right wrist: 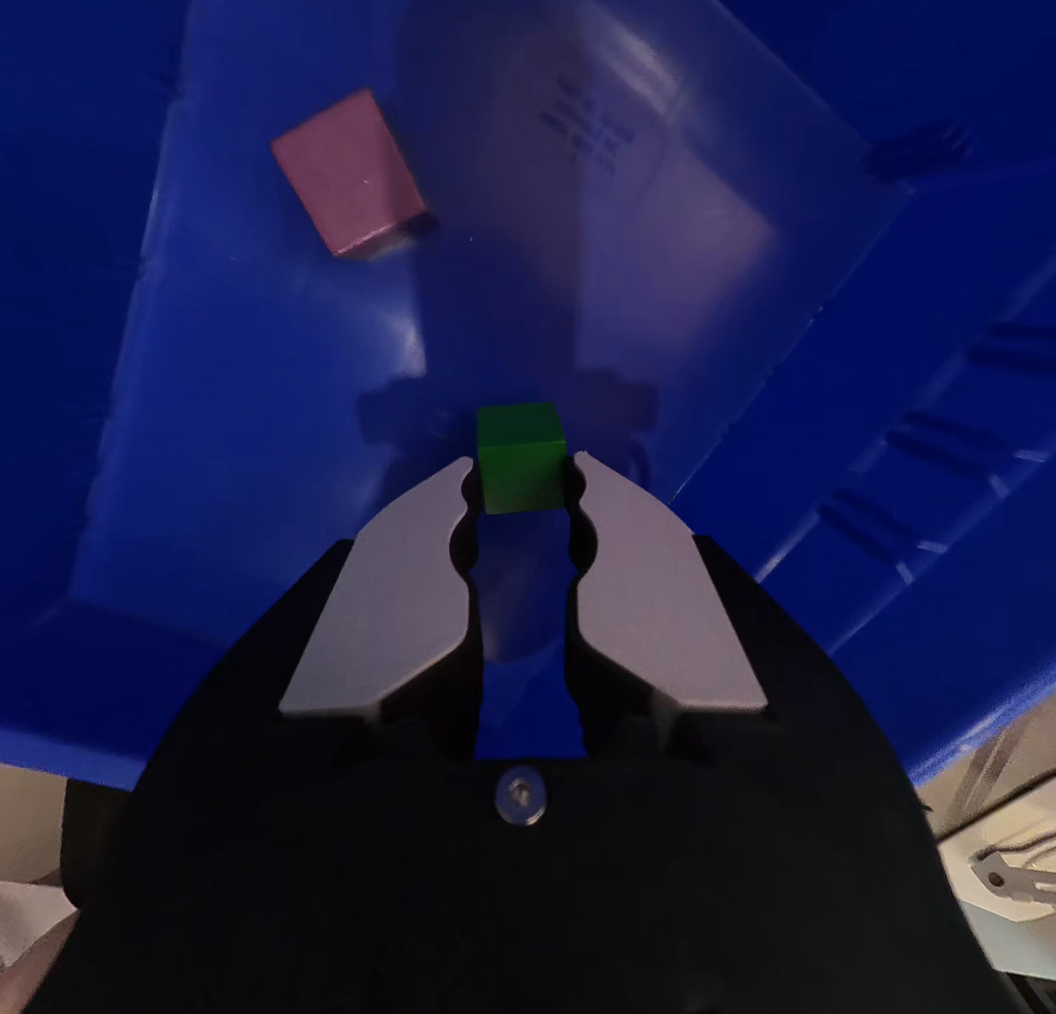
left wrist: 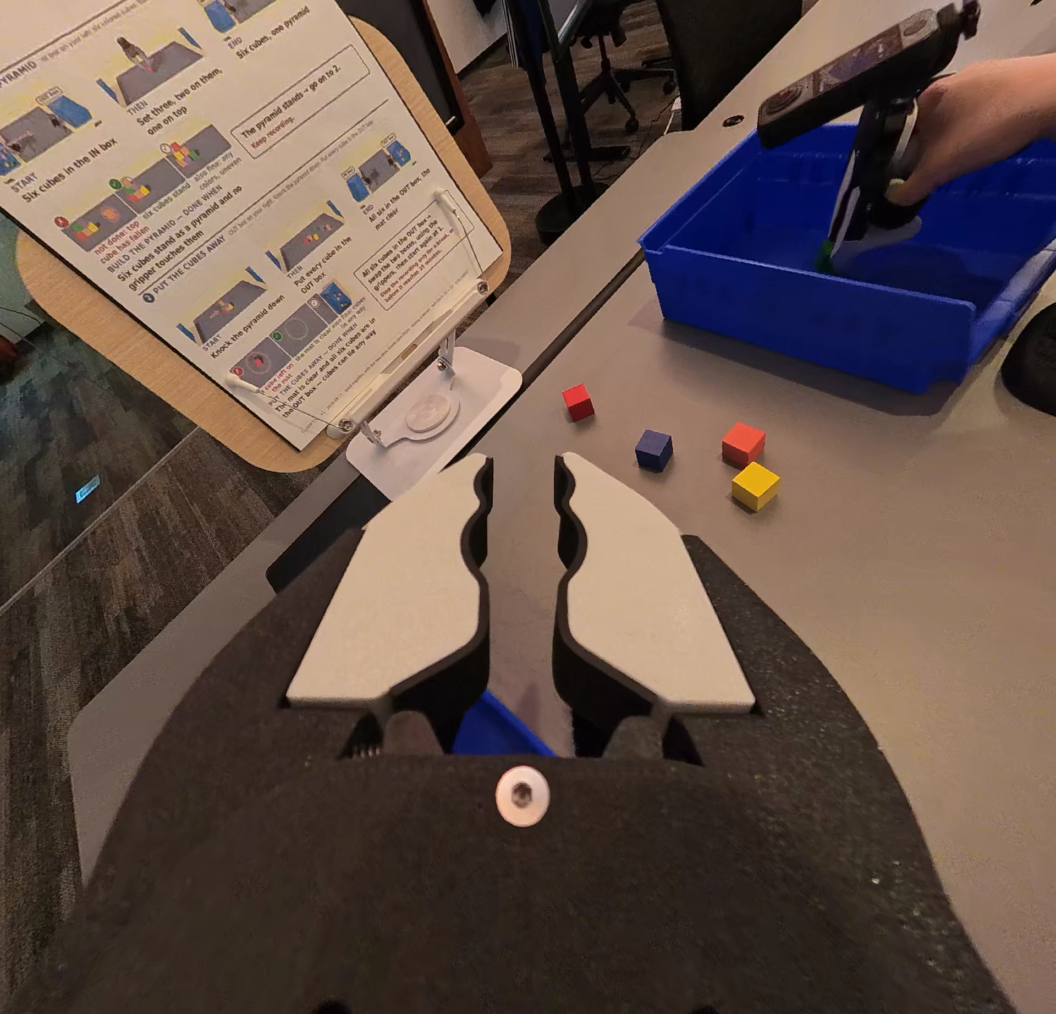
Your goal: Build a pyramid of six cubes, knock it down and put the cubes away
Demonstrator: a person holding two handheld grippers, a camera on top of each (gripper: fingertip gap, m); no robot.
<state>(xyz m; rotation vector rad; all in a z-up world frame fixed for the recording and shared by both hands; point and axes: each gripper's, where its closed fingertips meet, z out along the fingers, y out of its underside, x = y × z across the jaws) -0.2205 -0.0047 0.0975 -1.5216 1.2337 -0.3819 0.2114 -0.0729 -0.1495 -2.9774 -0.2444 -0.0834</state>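
My right tool (right wrist: 523, 460) is gripping the green cube (right wrist: 520, 458) at its fingertips, inside the blue bin (left wrist: 800, 312) beside a purple cube (right wrist: 348, 175). My left tool (left wrist: 523, 460) is hovering, parted and empty, over the counter (left wrist: 857, 615); the red cube (left wrist: 578, 402), dark blue cube (left wrist: 654, 450), orange cube (left wrist: 743, 443) and yellow cube (left wrist: 755, 486) are lying ahead to its right.

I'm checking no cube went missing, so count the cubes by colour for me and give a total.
Red cube: 1
Orange-red cube: 1
Dark blue cube: 1
Yellow cube: 1
Green cube, between the right claw fingers inside the blue bin: 1
Purple cube, in the bin: 1
Total: 6
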